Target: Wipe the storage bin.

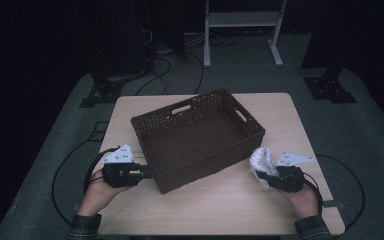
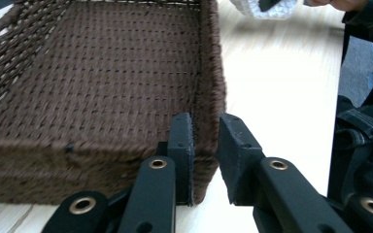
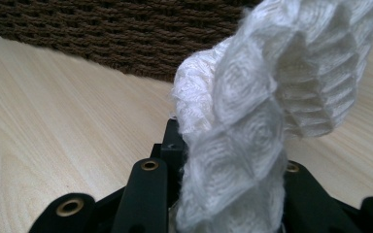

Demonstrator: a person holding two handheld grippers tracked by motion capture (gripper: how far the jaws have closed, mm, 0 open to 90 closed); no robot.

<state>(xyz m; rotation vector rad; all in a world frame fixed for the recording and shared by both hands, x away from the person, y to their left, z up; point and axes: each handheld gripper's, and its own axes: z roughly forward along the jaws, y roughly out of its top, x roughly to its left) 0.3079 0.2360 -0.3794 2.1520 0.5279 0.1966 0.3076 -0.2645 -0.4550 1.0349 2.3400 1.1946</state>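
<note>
A dark brown woven basket point(image 1: 205, 172) stands askew in the middle of the light wooden table point(image 1: 220, 210); nothing lies inside it. My left gripper point(image 1: 152, 171) is at its near left corner. In the left gripper view one jaw of this gripper point(image 2: 205, 141) is inside the basket point(image 2: 102, 73) and the other outside, shut on the corner wall. My right gripper point(image 1: 261, 175), right of the basket, is shut on a white netted foam wrap point(image 1: 262, 160). In the right gripper view the wrap point(image 3: 252, 121) rises from between the jaws of the gripper point(image 3: 228, 155) and hides the right jaw's tip.
The basket's wall point(image 3: 126, 34) lies just beyond the white wrap. Bare tabletop runs along the near edge between the two hands. A plaid sleeve point(image 2: 364, 126) shows at the right of the left gripper view. Beyond the table, a white frame point(image 1: 242, 30) and cables lie on the floor.
</note>
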